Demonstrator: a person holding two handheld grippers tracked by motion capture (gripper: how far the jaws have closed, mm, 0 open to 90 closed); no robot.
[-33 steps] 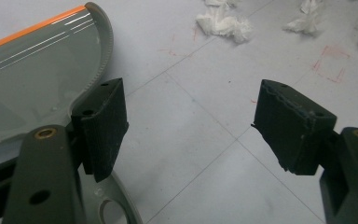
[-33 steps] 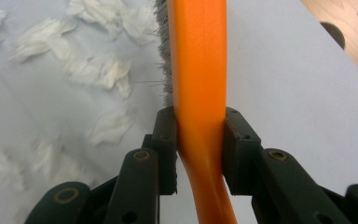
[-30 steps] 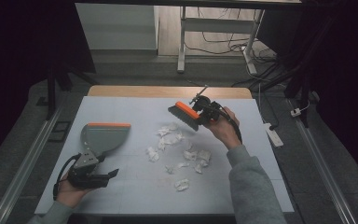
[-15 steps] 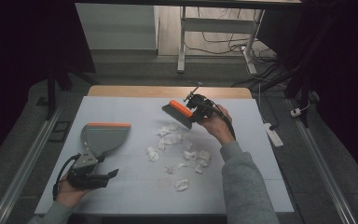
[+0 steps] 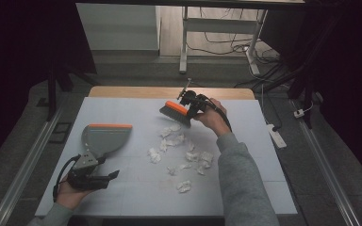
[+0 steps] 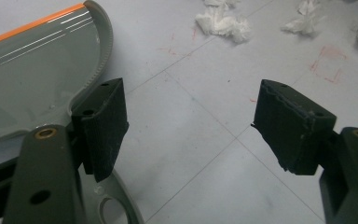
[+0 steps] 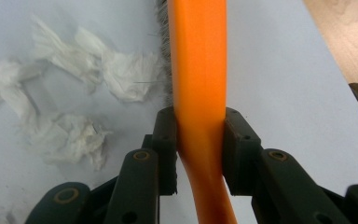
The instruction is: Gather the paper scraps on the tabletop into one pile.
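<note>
The right gripper (image 5: 188,104) clamps one orange-backed hand brush (image 5: 175,113) above about ten crumpled tissue scraps (image 5: 179,153) on the white table (image 5: 136,197). The left gripper (image 5: 104,175), jaws wide open and empty, rests beside one grey dustpan (image 5: 102,138); no writing is legible.

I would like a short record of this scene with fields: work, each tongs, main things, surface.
work: sweeping crumpled paper scraps toward a dustpan
right tongs: shut on the orange handle of the brush, bristles at the far edge of the scraps
left tongs: open, nothing between the jaws, beside the dustpan's handle
dustpan: grey with an orange lip, lying on the left part of the table
paper scraps: white, scattered mid-table
table: pale sheet with faint grid lines
</note>
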